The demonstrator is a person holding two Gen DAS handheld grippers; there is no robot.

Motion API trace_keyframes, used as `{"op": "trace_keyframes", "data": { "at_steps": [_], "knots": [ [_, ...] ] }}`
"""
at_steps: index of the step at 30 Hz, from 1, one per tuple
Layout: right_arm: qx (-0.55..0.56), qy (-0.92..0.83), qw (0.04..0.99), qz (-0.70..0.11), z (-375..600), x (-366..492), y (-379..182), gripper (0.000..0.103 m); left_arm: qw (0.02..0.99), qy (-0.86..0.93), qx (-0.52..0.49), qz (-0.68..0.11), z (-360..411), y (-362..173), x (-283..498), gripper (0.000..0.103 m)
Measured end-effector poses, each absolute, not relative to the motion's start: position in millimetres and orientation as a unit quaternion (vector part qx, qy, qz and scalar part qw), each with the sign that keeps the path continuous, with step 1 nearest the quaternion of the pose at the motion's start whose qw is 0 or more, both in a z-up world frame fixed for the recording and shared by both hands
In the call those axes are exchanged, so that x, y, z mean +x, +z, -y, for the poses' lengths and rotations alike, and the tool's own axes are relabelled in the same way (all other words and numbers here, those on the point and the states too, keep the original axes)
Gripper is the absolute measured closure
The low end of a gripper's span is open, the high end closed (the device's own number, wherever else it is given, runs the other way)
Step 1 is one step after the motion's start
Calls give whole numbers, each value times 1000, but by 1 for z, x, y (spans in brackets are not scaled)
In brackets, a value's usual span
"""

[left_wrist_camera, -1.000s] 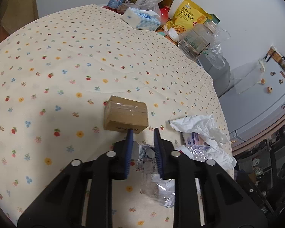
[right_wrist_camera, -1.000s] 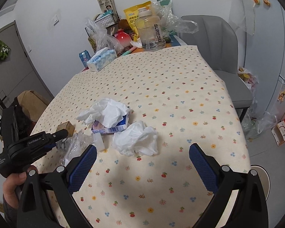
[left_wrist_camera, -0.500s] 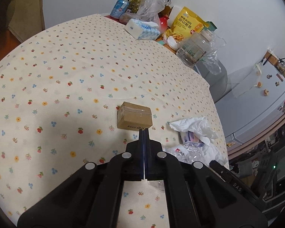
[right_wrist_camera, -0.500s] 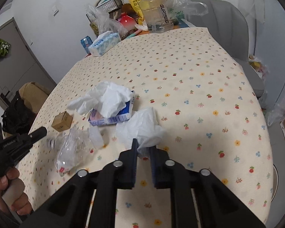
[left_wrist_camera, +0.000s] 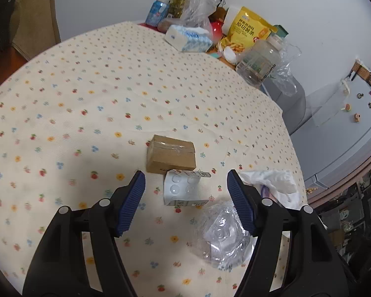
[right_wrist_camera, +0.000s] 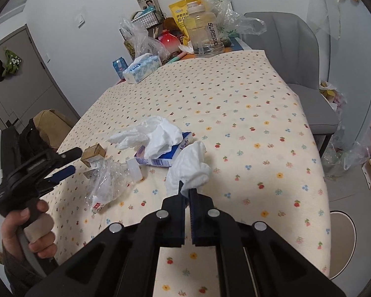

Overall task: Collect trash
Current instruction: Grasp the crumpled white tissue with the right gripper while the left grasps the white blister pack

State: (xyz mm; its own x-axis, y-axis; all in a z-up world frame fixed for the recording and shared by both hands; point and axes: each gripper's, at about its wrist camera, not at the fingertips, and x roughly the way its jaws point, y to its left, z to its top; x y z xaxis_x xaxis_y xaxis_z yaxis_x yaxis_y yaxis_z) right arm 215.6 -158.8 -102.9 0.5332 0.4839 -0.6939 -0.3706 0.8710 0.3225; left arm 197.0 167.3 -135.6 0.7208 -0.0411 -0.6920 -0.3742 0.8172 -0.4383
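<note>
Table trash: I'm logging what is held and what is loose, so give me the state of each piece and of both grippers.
right gripper: shut on the crumpled tissue
left gripper: jaws opening, nothing gripped
blister pack: lying loose between the left jaws
cardboard box: taped shut, resting on the table
plastic wrapper: crumpled, loose
tissue pack: lying flat under a white wad

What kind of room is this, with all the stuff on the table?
Probably a home dining corner or kitchen. A flowery tablecloth covers the table, a grey chair stands beside it, snack bags and a big water jug crowd the far end, and a fridge with magnets stands nearby.
</note>
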Motion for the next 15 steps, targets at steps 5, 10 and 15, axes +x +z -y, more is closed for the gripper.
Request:
{"op": "trace_keyframes", "data": {
  "at_steps": [5, 10, 15],
  "knots": [
    [65, 245, 874, -414, 165, 212, -100, 100, 882, 114, -261, -376, -157, -144, 213, 34],
    [68, 251, 877, -404, 166, 211, -93, 100, 885, 133, -227, -383, -149, -151, 222, 46],
    [77, 259, 886, -377, 168, 208, -73, 100, 884, 123, -237, -384, -157, -149, 221, 60]
  ]
}}
